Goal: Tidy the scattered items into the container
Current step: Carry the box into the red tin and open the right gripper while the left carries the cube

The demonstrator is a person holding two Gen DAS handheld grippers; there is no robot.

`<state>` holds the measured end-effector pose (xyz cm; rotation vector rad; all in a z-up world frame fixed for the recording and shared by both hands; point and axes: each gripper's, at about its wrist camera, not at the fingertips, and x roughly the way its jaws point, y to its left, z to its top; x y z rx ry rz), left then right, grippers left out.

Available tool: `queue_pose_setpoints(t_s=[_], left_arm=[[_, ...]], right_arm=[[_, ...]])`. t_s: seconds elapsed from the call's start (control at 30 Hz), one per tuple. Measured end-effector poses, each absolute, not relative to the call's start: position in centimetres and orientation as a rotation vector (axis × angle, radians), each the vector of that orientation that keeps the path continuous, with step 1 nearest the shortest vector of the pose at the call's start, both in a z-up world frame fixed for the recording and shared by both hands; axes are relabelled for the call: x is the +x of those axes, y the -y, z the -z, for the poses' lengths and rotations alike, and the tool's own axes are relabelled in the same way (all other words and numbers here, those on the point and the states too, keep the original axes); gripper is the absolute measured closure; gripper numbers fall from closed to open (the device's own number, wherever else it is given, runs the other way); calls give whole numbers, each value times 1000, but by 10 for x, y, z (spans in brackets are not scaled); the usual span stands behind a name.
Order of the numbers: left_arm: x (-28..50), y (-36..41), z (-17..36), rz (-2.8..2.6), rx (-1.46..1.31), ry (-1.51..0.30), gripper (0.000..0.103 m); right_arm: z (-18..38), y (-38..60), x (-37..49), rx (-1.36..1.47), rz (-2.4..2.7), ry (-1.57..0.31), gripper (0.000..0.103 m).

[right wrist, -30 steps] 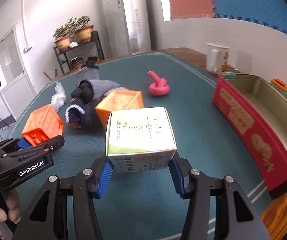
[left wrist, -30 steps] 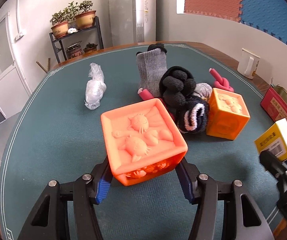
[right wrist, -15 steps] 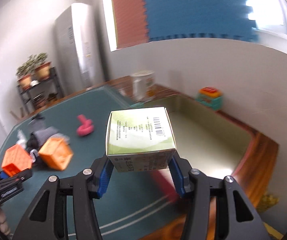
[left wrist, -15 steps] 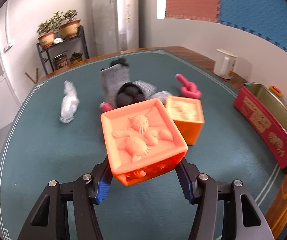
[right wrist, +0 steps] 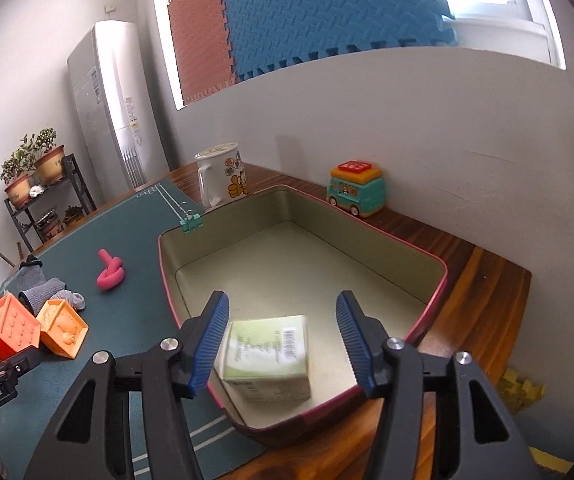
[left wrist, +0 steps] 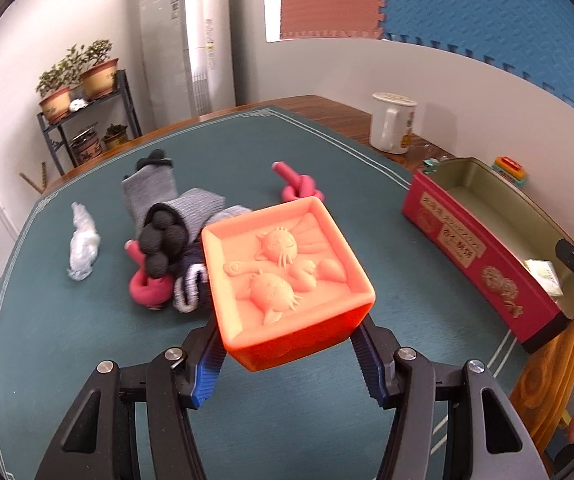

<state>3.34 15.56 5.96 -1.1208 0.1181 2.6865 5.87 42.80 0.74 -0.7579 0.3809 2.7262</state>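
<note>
My left gripper point(left wrist: 287, 354) is shut on an orange cat-relief cube point(left wrist: 287, 276) and holds it above the green table mat. My right gripper point(right wrist: 283, 340) is open above the red tin point(right wrist: 367, 256). The green-white paper box point(right wrist: 269, 356) lies inside the tin near its front wall, free of the fingers; it also shows in the left wrist view point(left wrist: 545, 276) inside the tin point(left wrist: 475, 248). Scattered on the mat: a pile of grey and black socks point(left wrist: 175, 216), a pink knotted tube point(left wrist: 299, 188), a second pink tube point(left wrist: 147, 284), a second orange cube point(right wrist: 62, 328).
A crumpled clear plastic bag point(left wrist: 83, 240) lies left of the socks. A white mug point(right wrist: 221, 176) and a teal toy bus point(right wrist: 357, 188) stand on the wooden rim behind the tin. A teal binder clip point(right wrist: 190, 222) sits on the tin's corner.
My right gripper moved over the tin, opened and let go of the paper box, which now lies in the tin. My left gripper swung right with the orange cube.
</note>
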Motion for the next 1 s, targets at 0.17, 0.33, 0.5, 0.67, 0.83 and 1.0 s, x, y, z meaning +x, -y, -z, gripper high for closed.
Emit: queue_pose_setpoints(t_s=[0.17,0.33,0.5,0.67,0.83,1.0], left_arm=[[28,-172,-59,-2656,-1133,-149,43],[23,-191,-62,-2630,-1122,-175,43],[21,-208,-66,-2592,-1113,-185,43],[15,-230,-73,-2553,-1085,-194,43],[12,-255,-88,-2506,-1028,-183,43],[9,-278,-101,-2468,-969,-178,43]], right_arm=[[-3,-439,62,-743,-2724,-425,43],[0,-449,65,-724,-2717,-461,43],[3,-459,69,-712,-2708,-489,43],[5,-466,72,-699,-2710,-508,43],[3,-472,77,-667,-2722,-521,42],[-1,-476,82,-632,-2725,-516,42]])
